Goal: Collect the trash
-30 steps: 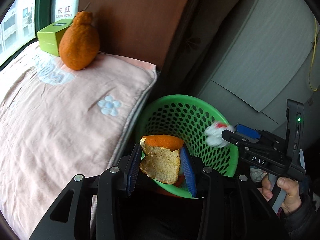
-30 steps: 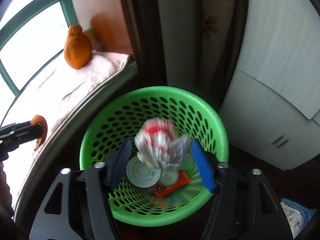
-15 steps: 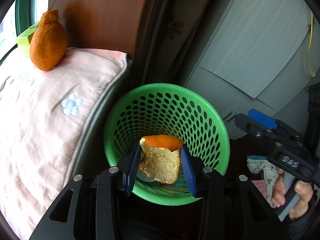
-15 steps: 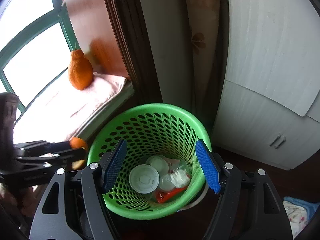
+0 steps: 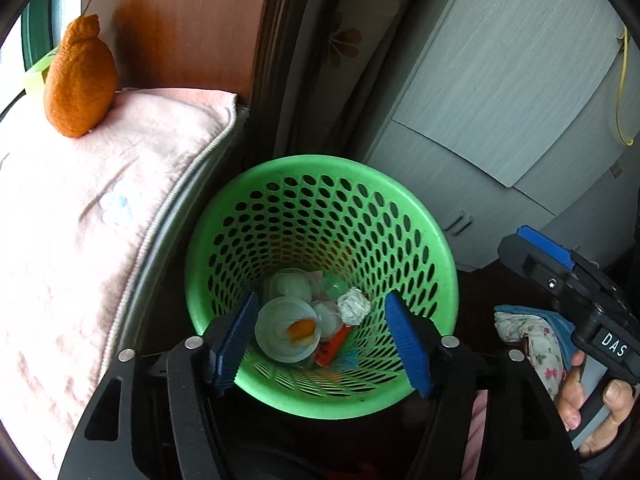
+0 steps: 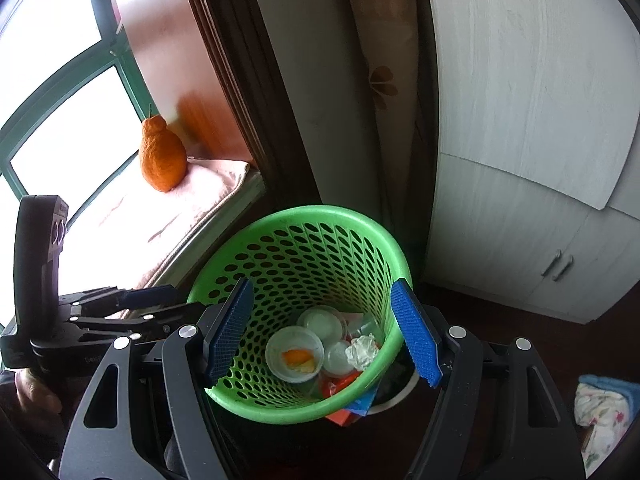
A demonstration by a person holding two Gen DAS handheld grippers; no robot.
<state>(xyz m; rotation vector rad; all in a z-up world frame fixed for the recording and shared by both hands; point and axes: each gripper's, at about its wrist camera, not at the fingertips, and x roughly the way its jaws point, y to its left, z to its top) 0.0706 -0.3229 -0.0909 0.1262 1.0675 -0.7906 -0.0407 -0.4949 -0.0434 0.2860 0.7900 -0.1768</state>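
A green perforated basket (image 5: 400, 216) stands on the floor by the window seat; it also shows in the right wrist view (image 6: 280, 224). Inside lie white plastic lids, a crumpled tissue (image 5: 353, 306), a red wrapper (image 5: 332, 348) and an orange peel (image 5: 302, 329) resting in a white lid (image 6: 294, 354). My left gripper (image 5: 324, 340) is open and empty above the basket's near rim. My right gripper (image 6: 322, 330) is open and empty, also above the basket. The right gripper's body shows at the right of the left wrist view (image 5: 568, 280).
A whole orange citrus fruit (image 5: 79, 84) sits on a pink cushion (image 5: 72, 240) on the window seat to the left. Grey cabinets (image 6: 520, 200) stand to the right. A floral cloth (image 5: 532, 340) lies on the dark floor.
My left gripper opened and the orange peel dropped into the basket. My right gripper let go of the tissue earlier, which now lies in the basket, and has drawn back a little.
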